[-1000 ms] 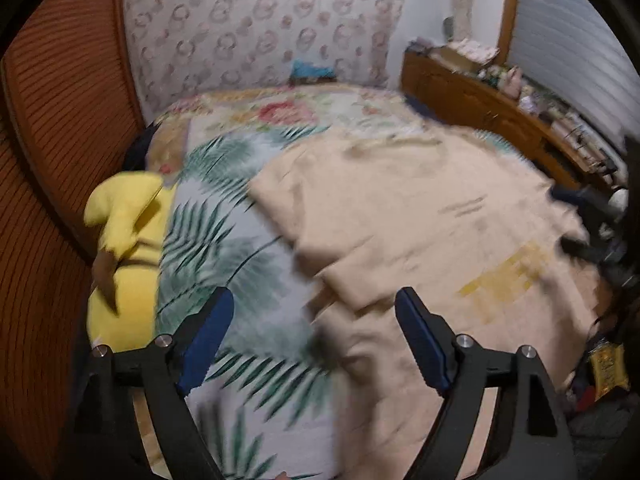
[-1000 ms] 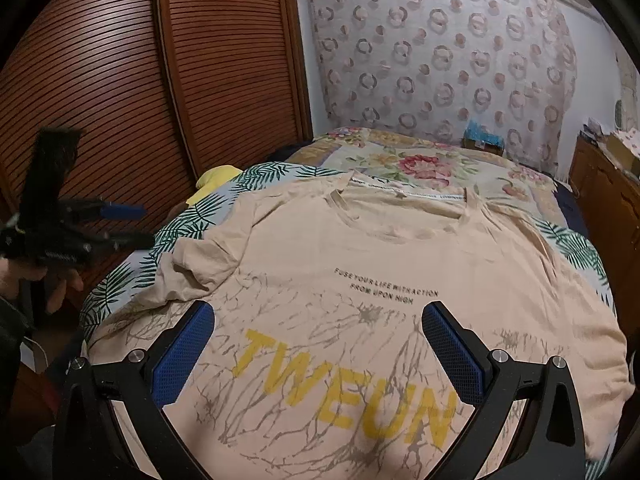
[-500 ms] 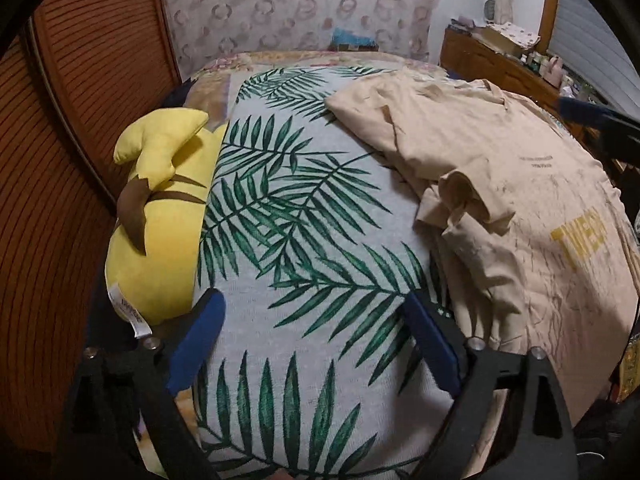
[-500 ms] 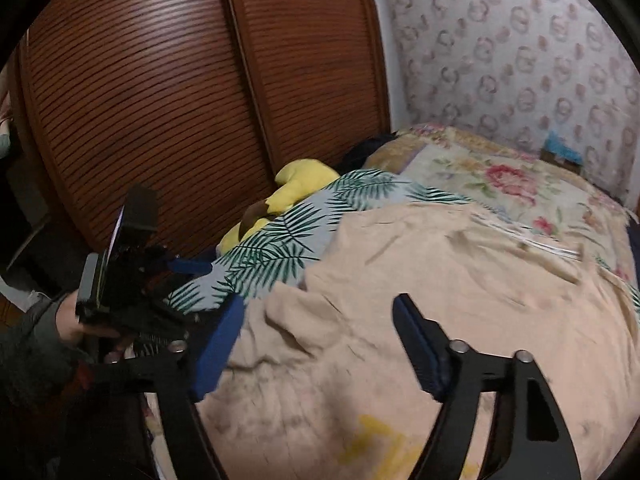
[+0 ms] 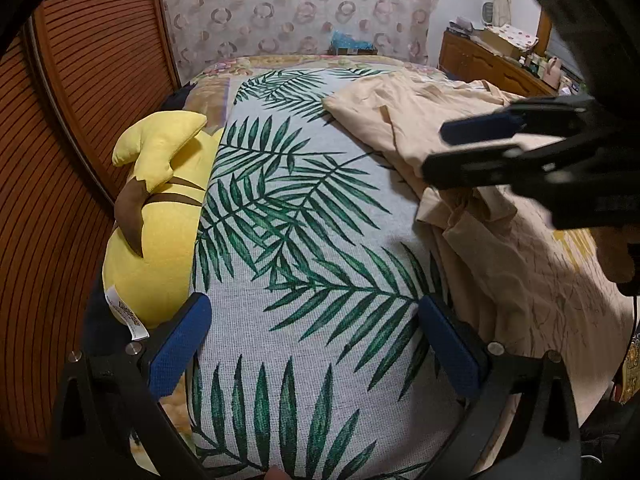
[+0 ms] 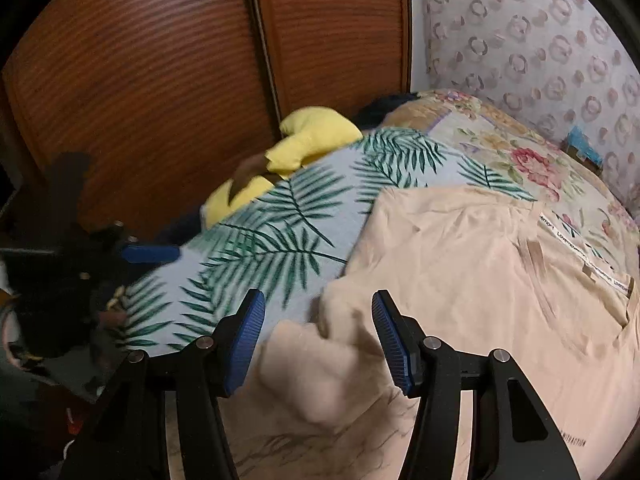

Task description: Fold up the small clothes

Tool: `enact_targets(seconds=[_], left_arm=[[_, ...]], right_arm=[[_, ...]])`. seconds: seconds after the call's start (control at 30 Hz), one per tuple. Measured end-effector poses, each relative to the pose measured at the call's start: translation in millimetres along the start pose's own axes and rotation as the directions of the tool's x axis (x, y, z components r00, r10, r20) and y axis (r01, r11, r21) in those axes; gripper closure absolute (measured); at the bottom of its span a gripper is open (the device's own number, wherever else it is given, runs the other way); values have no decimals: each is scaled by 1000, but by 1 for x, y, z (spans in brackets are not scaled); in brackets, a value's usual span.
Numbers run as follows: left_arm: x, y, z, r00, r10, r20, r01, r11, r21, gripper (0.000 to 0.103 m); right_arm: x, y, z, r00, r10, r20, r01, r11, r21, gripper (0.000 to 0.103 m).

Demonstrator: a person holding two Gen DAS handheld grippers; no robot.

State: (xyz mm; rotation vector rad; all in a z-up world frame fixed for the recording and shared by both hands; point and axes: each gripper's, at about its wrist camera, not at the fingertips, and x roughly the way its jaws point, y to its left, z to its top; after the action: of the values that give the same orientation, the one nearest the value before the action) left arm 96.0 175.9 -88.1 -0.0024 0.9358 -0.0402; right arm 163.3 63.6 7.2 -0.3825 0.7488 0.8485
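A beige T-shirt (image 5: 472, 184) lies face up on the palm-leaf bedspread (image 5: 296, 232), its left sleeve crumpled. In the right wrist view the T-shirt (image 6: 480, 264) fills the right half, with the rumpled sleeve (image 6: 344, 320) between the blue pads. My right gripper (image 6: 318, 344) is open, just above that sleeve; it also shows in the left wrist view (image 5: 476, 148), hovering over the shirt. My left gripper (image 5: 316, 348) is open and empty over bare bedspread, left of the shirt; it shows blurred at the left of the right wrist view (image 6: 148, 254).
A yellow plush toy (image 5: 160, 216) lies at the bed's left edge beside the brown slatted wardrobe doors (image 5: 72, 160). A wooden dresser (image 5: 492, 64) with clutter stands at the far right. A patterned curtain (image 5: 296, 8) hangs behind the bed.
My right gripper has swung left and come down over the crumpled left sleeve, its jaws narrower. My left gripper has backed off to the bed's left side, staying open.
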Motion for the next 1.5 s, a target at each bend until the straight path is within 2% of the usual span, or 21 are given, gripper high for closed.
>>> enact_targets(seconds=[0.07,0.13,0.23,0.37,0.57,0.7,0.77,0.83,0.87,0.93,1.0,1.07,1.1,1.13,1.17,1.2,1.3,1.4,1.43,1.5], left_arm=[[0,0,0,1000,0,1,0,1000,1,0],[0,0,0,1000,0,0,0,1000,1,0],[0,0,-1,1000,0,1,0,1000,0,0],[0,0,0,1000,0,1,0,1000,-1,0],[0,0,-1,1000,1,1,-1,1000,-1,0],[0,0,0,1000,1,-3,-1,1000,1,0],[0,-1,1,1000,6,-11,-6,1000,-7,1],[-3,-1,3,1000,-3,-9,2,999,-33,9],[-7,-2,4,999,-42,6,42,997,-59,15],[-17,-5,5,990,-131,50,135,986,-95,20],[-23,-11,8,980,-184,76,192,975,-115,29],[-25,-21,12,962,-258,90,268,955,-124,40],[-25,-24,14,958,-273,92,283,951,-123,43],[-22,-30,17,955,-284,89,293,949,-118,49],[-20,-35,20,956,-283,81,290,950,-113,55],[-16,-39,22,958,-278,71,284,953,-108,56],[-3,-44,26,959,-281,42,284,952,-116,60],[-2,-50,26,958,-282,49,286,952,-109,82],[-5,-53,26,958,-280,57,285,954,-95,95],[-10,-56,25,955,-288,73,293,953,-71,96]], right_arm=[[12,-4,4,999,-21,-37,21,1000,-9,67],[14,-10,2,999,-37,-38,37,999,-4,89],[-1,-21,1,998,-54,15,54,998,41,94],[-35,-42,-15,992,-86,96,76,992,101,95],[-59,-69,-43,978,-181,106,158,968,193,95],[-63,-64,-47,977,-166,134,137,970,202,94],[-59,-54,-43,979,-142,143,113,975,192,84],[-55,-50,-42,982,-114,152,86,980,182,62],[-51,-50,-40,983,-101,152,73,981,180,59],[-44,-45,-36,986,-86,143,61,984,168,56],[-31,-48,-31,989,-77,123,57,985,162,56],[-17,-52,-26,995,-46,86,33,987,155,56],[-11,-55,-24,997,-30,64,21,989,150,61],[-5,-57,-23,999,-18,47,11,989,144,79],[-1,-60,-21,999,-14,31,9,990,140,89],[2,-63,-22,1000,-19,20,16,990,139,98],[-2,-76,-21,999,-10,38,3,986,166,100],[-12,-87,-26,998,-27,56,16,981,192,100],[-14,-91,-28,998,-36,58,24,980,196,100],[-19,-91,-29,997,-46,61,32,978,205,100]])
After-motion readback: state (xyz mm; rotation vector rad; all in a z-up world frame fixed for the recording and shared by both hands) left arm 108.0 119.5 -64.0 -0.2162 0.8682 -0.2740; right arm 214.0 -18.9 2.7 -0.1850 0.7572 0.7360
